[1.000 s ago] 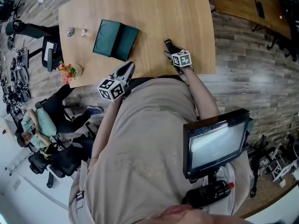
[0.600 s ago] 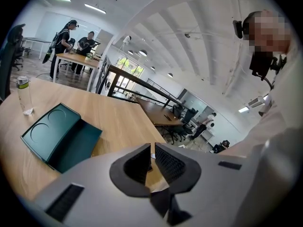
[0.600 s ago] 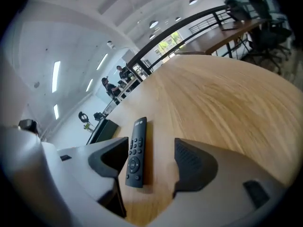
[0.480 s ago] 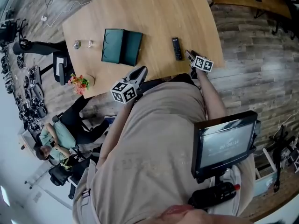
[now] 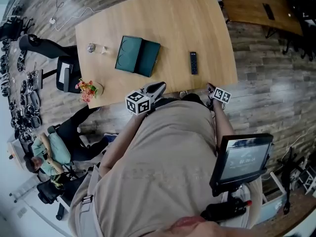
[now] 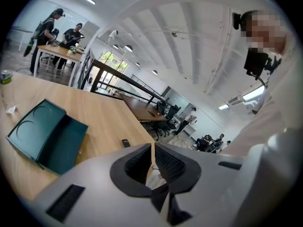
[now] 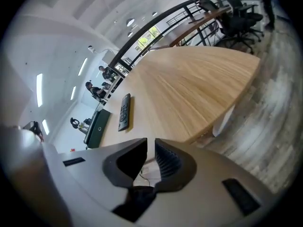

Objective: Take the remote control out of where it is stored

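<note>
The black remote control lies flat on the wooden table, to the right of the open dark green case. My right gripper is back at the table's near edge, shut, with nothing between its jaws. In the right gripper view the remote lies far ahead, with the case beyond it. My left gripper is also shut and empty at the near edge. Ahead of it in the left gripper view are the case and the remote.
A small can and a glass stand at the table's left end, with a flower pot near its front left corner. A seated person and office chairs are left of the table. A screen hangs at my right side.
The remote was let go and now lies on the table. My right gripper pulled back to the near edge and its jaws closed. The left gripper stayed by the edge.
</note>
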A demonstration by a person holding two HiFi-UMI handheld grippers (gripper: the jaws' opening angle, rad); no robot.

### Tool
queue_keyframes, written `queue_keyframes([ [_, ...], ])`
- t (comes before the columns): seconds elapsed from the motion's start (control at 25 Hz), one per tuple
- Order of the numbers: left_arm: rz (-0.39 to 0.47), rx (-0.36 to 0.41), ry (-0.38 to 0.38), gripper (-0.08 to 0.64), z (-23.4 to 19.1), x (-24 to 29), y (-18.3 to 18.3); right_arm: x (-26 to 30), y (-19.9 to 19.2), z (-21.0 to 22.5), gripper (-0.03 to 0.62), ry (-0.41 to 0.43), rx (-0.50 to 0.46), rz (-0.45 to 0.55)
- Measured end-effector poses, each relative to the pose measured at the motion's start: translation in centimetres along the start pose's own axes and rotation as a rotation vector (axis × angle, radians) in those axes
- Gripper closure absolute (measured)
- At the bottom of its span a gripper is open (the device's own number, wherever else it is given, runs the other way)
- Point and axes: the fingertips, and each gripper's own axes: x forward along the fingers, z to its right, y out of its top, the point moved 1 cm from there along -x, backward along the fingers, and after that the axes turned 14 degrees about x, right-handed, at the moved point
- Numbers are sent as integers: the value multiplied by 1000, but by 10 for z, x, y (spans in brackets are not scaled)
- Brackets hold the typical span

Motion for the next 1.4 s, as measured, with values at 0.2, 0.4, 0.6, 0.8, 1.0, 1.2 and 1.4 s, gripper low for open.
queue_keyframes([
  [0.2, -15, -44, -11, 552, 11, -36, -30, -14, -88, 5, 537, -140, -96, -60],
  [0.4, 30, -19, 18, 552, 16, -79, -50, -13, -161, -18, 537, -208, -409, -208],
  [0.6, 97, -65, 55, 552, 20, -121, -74, -21, -183, -40, 537, -238, -608, -190],
  [0.8, 134, -61, 19, 552, 41, -140, -98, -56, -184, -75, 537, -233, -701, 8],
  [1.0, 140, -13, -4, 552, 68, -145, -115, -102, -205, -79, 537, -167, -495, 179],
  [1.2, 178, 37, 21, 552, 102, -150, -114, -120, -221, -37, 536, -166, -437, 201],
  [1.4, 220, 63, 93, 552, 144, -157, -118, -155, -215, -45, 537, -70, -473, 240],
])
